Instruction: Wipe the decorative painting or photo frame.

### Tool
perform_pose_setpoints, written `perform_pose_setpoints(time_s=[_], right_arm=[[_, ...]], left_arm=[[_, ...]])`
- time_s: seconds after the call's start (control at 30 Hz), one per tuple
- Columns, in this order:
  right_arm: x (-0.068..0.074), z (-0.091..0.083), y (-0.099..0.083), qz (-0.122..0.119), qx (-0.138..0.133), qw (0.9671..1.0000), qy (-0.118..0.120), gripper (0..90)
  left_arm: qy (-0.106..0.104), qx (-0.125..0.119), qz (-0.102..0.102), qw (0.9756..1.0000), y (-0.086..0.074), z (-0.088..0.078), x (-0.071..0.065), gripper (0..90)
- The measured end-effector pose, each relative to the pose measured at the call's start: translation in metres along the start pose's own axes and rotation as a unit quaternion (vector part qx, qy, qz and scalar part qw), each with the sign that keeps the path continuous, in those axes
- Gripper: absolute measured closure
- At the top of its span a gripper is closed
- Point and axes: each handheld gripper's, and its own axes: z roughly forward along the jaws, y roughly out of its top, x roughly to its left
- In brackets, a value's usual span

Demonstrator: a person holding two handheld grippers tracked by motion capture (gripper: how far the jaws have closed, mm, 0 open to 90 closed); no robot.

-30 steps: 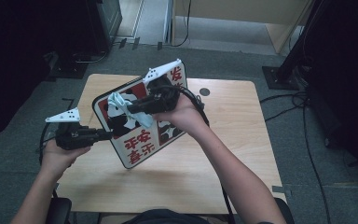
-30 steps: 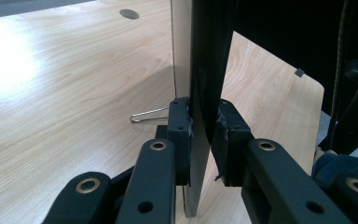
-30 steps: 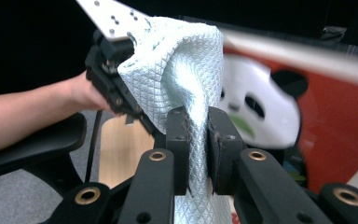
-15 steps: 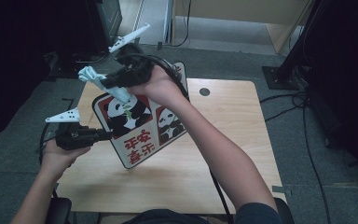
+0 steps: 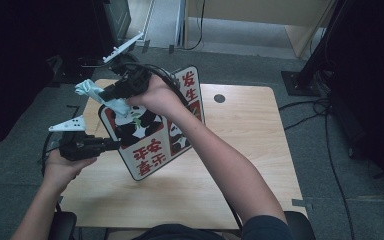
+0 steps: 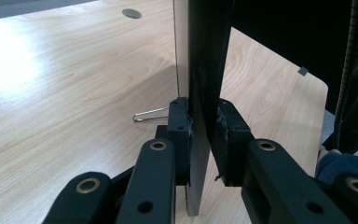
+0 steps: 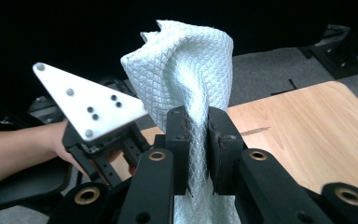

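L gripper point(image 6: 200, 135) clamps panda sign point(image 5: 150, 135) upright on table; R gripper point(image 7: 196, 140) pinches cloth point(image 7: 186, 65)

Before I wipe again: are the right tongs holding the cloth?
Yes, the right tongs are clamped on the white cloth.

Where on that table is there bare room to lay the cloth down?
The right half of the table, from the round hole toward the near edge, is bare wood. So is the near strip in front of the sign. The left side is crowded: the left gripper clamps the sign upright, and the right gripper holds the cloth above it.
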Motion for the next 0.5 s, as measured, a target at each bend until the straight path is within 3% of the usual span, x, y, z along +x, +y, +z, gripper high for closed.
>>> perform_pose_setpoints(time_s=[0.1,0.5], right_arm=[[-0.0039,-0.0002,-0.0016,0.013,-0.003,0.9999,0.005,80.4],[-0.0097,-0.0063,-0.0056,0.016,-0.004,0.9999,-0.005,80.4]], left_arm=[[0.001,0.002,0.001,1.0,0.0001,-0.0001,-0.0006,78.5],[-0.002,0.001,0.001,1.0,-0.0002,-0.0002,-0.0006,78.5]])
